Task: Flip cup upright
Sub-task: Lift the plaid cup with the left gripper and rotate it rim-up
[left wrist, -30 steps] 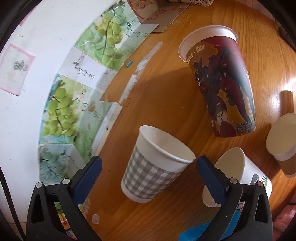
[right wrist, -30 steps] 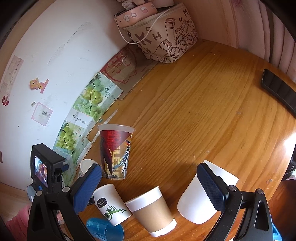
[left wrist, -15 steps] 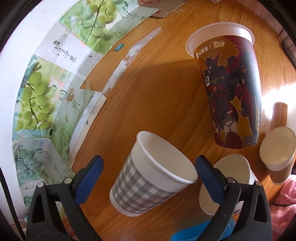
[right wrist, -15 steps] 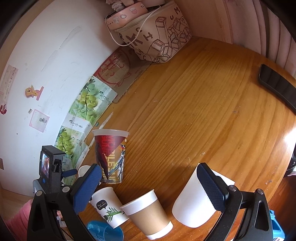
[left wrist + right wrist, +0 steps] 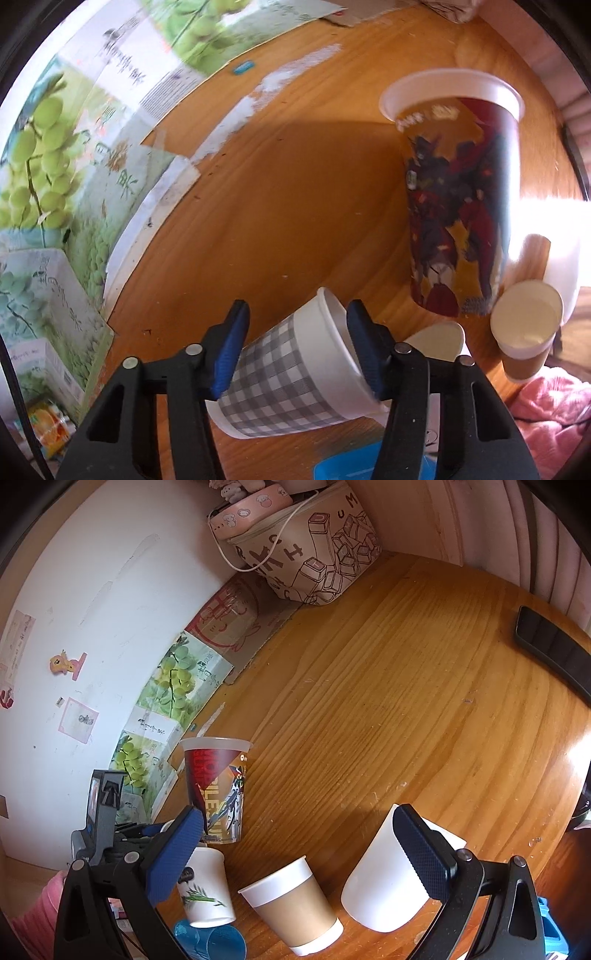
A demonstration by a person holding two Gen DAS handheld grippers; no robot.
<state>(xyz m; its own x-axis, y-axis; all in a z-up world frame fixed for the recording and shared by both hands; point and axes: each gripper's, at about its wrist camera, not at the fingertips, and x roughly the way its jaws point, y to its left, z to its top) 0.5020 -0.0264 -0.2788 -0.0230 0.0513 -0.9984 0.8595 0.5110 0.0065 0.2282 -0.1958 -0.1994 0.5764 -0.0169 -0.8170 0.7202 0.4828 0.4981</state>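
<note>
My left gripper (image 5: pixel 295 325) is shut on the grey checked paper cup (image 5: pixel 291 376). The cup is tilted, its white rim pointing up and to the right, its base low at the left. The blue pads press on its two sides near the rim. My right gripper (image 5: pixel 295 827) is open and empty, held above a row of upside-down cups: a white cup with a leaf print (image 5: pixel 205 890), a brown sleeved cup (image 5: pixel 295 904) and a plain white cup (image 5: pixel 384 882). The left gripper's body (image 5: pixel 103 823) shows at the left of the right wrist view.
A tall red printed cup (image 5: pixel 458 192) stands rim-up on the wooden table (image 5: pixel 388 701). A blue cup (image 5: pixel 210 941) lies at the front edge. Grape-print cartons (image 5: pixel 44 166) line the wall. A printed bag (image 5: pixel 306 554) and a dark phone (image 5: pixel 550 650) sit farther back.
My left gripper has closed on the checked cup and tipped it over to the right. My right gripper has drifted slightly, still open.
</note>
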